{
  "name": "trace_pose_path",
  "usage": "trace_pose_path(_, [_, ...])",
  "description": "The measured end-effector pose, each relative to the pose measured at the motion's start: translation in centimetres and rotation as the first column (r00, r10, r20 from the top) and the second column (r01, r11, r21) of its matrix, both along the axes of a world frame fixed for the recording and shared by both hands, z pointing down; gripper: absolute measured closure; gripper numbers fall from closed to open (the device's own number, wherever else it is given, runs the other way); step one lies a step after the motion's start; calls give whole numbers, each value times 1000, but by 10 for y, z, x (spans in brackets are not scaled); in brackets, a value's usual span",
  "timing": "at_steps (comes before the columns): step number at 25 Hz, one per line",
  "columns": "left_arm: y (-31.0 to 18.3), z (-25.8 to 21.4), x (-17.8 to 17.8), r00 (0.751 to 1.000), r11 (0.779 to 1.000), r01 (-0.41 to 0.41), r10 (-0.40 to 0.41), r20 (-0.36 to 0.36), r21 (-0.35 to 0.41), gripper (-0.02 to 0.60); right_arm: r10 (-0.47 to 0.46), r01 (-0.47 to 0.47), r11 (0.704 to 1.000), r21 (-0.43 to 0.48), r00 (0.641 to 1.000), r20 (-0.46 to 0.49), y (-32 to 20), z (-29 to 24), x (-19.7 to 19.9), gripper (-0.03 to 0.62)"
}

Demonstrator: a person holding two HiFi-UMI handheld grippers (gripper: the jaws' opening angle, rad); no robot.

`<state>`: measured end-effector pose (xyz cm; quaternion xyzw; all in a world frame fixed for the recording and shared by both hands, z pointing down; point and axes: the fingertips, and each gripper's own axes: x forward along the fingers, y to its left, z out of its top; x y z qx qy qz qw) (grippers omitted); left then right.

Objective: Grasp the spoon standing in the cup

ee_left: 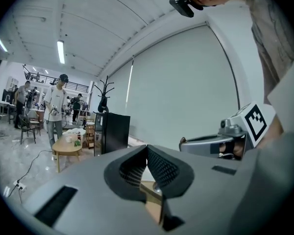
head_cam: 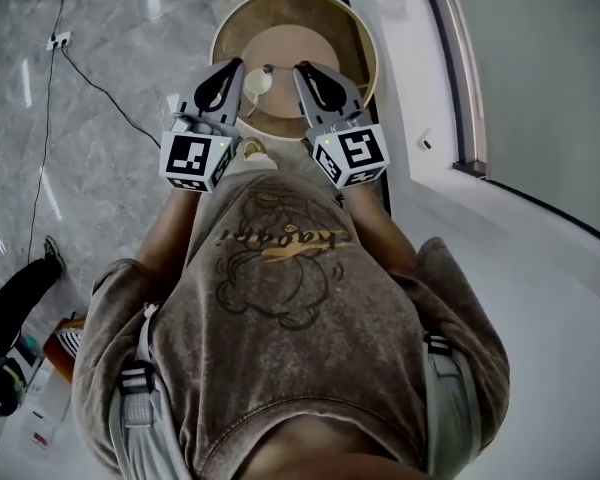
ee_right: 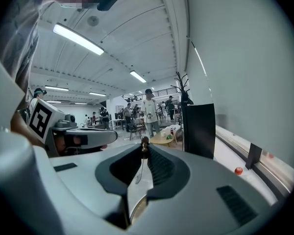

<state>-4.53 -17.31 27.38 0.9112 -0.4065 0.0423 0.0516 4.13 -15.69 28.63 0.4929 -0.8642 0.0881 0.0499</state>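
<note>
A white cup (head_cam: 255,85) stands on the round wooden table (head_cam: 365,43), just right of my left gripper (head_cam: 238,65). The spoon (head_cam: 268,69) rises from the cup, and its small knobbed end shows between the two grippers. In the right gripper view, the thin handle and brown knob of the spoon (ee_right: 144,142) sit pinched between the jaws of my right gripper (ee_right: 143,148), which is shut on it. My left gripper (ee_left: 147,148) has its jaw tips touching, with nothing between them. The right gripper (head_cam: 300,68) reaches in from the right at the same height.
A small pale object (head_cam: 252,151) lies at the table's near edge between the marker cubes. A cable (head_cam: 100,88) runs over the grey floor on the left. A white platform with a dark rail (head_cam: 460,88) lies to the right. A black cabinet (ee_right: 198,129) and several people stand far off.
</note>
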Motion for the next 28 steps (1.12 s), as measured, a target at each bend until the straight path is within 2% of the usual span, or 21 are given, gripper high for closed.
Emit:
trace_pose_path(10, [52, -15, 4, 998, 998, 60, -59, -28, 31, 565, -5, 4, 999, 53, 1000, 19, 46, -20, 9, 542])
trace_pose_path(14, [73, -17, 5, 995, 996, 91, -90, -50, 20, 565, -8, 7, 998, 55, 1000, 24, 68, -20, 14, 542])
trace_pose_path(28, [137, -23, 12, 993, 993, 111, -110, -54, 29, 565, -20, 18, 999, 48, 999, 34, 124, -21, 19, 542])
